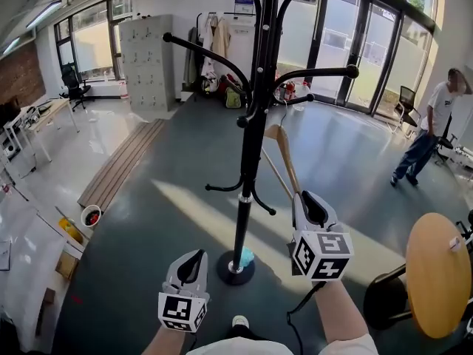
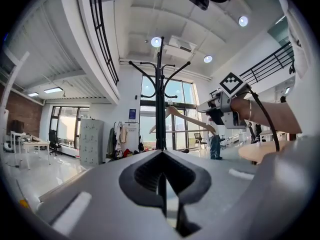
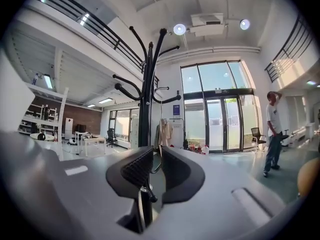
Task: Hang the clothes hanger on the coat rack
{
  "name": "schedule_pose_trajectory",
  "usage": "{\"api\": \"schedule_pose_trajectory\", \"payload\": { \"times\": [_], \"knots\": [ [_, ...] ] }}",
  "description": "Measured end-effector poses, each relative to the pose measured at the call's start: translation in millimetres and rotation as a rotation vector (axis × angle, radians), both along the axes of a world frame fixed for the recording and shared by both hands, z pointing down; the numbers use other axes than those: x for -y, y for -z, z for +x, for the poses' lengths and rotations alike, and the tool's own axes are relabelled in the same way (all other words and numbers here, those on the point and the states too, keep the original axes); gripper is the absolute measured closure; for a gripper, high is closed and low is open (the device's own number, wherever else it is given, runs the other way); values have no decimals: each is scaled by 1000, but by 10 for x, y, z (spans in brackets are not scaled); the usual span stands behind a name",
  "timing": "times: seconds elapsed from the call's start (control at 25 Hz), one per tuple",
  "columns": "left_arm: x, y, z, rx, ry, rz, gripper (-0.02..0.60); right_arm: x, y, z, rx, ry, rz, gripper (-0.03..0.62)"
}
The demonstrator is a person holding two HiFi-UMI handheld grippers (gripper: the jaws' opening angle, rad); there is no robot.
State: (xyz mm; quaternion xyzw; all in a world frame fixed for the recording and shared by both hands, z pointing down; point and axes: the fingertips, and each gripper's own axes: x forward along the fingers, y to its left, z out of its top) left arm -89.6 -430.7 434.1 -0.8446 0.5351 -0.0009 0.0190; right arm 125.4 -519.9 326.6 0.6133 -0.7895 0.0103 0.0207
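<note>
Head view: right hand-held gripper clamps hanger, left hand-held gripper closed on nothing; hanger likely drops if released before catching rack ahead.

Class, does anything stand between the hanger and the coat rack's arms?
Nothing visible does. The right gripper holds the wooden hanger by one end; its hook is close beside the coat rack, only open air between.

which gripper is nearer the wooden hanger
Right. The right gripper grips one end of the wooden hanger; the left gripper is shut and empty, across the coat rack, apart from it.
</note>
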Motion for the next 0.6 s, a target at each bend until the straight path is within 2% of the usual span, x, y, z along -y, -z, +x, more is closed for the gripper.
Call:
{"api": "schedule_pose_trajectory", "payload": {
  "times": [0.12,0.6],
  "knots": [
    [-147,25,34,4,-22,6,581,-284,-204,0,-10,-11,-9,566],
    [-766,28,0,-3,-66,20,581,-1360,-1312,-211,21,-6,-128,567]
  ]
}}
